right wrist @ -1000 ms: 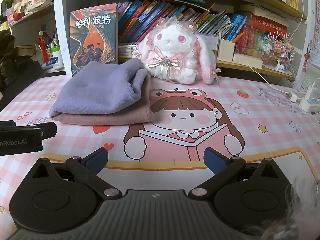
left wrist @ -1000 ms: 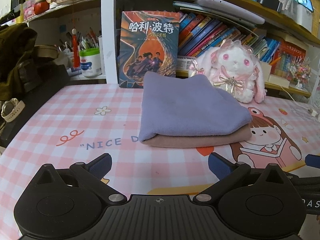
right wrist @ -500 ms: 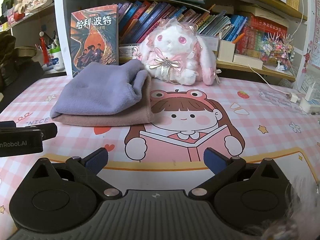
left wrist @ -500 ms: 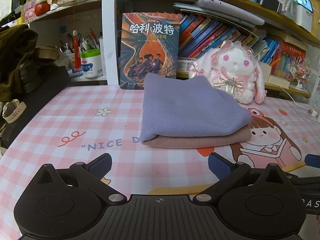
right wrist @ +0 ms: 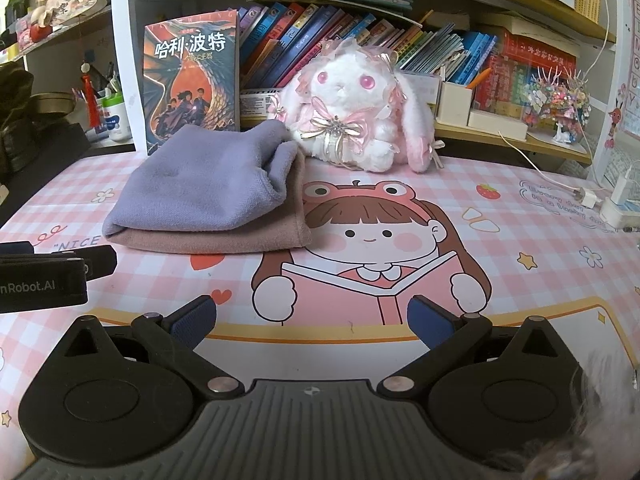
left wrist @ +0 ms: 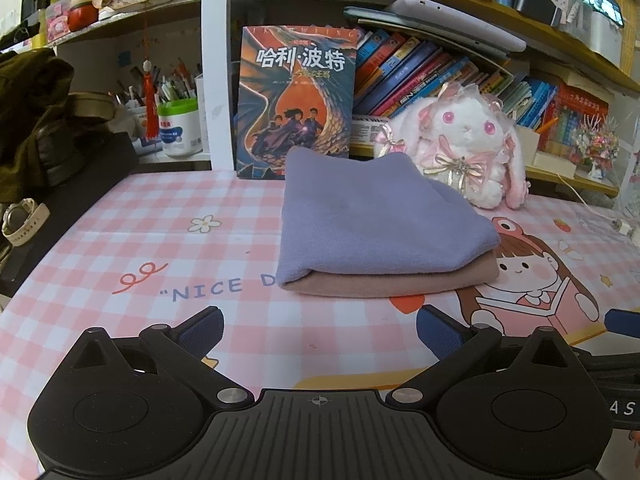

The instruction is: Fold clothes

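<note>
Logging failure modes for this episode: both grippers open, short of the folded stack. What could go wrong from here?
1. The purple cloth lies loosely on the pink-brown cloth, with a rumpled right edge; a pinch there could drag the top layer and undo the fold.
2. The plush rabbit sits right behind the stack; pushing the stack back may topple it.
3. The left gripper and right gripper hover side by side and could collide if both reach in.

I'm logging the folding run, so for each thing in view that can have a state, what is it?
Purple fleece cloth: folded, lying on top of the brown one.
Brown fleece cloth: folded, flat on the pink checked desk mat.
Left gripper: open, empty, short of the cloths.
Right gripper: open, empty, over the mat.
White plush rabbit: sitting upright.
Dragon-cover book: closed, standing upright.
</note>
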`<state>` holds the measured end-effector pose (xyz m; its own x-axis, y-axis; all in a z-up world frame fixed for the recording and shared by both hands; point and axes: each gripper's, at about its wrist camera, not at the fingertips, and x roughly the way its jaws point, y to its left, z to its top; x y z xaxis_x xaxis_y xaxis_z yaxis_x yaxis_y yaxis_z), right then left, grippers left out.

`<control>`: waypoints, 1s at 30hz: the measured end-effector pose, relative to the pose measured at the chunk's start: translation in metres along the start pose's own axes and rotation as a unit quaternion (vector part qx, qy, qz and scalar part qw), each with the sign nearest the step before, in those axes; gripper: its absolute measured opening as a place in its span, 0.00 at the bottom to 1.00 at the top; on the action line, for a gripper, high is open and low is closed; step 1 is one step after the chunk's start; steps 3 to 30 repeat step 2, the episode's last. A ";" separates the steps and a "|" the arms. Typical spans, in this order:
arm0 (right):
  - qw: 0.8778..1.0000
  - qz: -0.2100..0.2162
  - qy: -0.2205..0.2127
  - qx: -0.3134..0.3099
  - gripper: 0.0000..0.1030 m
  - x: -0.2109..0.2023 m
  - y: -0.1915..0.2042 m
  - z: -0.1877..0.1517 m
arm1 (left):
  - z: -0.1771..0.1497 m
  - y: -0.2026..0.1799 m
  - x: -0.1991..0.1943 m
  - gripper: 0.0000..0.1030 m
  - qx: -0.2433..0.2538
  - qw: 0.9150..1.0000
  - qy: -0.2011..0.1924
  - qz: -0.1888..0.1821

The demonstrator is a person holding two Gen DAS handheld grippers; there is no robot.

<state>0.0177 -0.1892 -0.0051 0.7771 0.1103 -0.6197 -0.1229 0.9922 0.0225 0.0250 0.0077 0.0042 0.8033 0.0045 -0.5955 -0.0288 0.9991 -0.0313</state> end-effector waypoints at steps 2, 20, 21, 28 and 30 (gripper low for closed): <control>1.000 0.000 0.001 0.001 1.00 0.001 0.000 0.000 | 0.000 -0.001 0.000 1.00 0.001 1.000 0.002 -0.001; 1.000 0.000 0.001 0.001 1.00 0.001 0.000 0.000 | 0.000 -0.001 0.000 1.00 0.001 1.000 0.002 -0.001; 1.000 0.000 0.001 0.001 1.00 0.001 0.000 0.000 | 0.000 -0.001 0.000 1.00 0.001 1.000 0.002 -0.001; 1.000 0.000 0.001 0.001 1.00 0.001 0.000 0.000 | 0.000 -0.001 0.000 1.00 0.001 1.000 0.002 -0.001; 1.000 0.000 0.001 0.001 1.00 0.001 0.000 0.000 | 0.000 -0.001 0.000 1.00 0.001 1.000 0.002 -0.001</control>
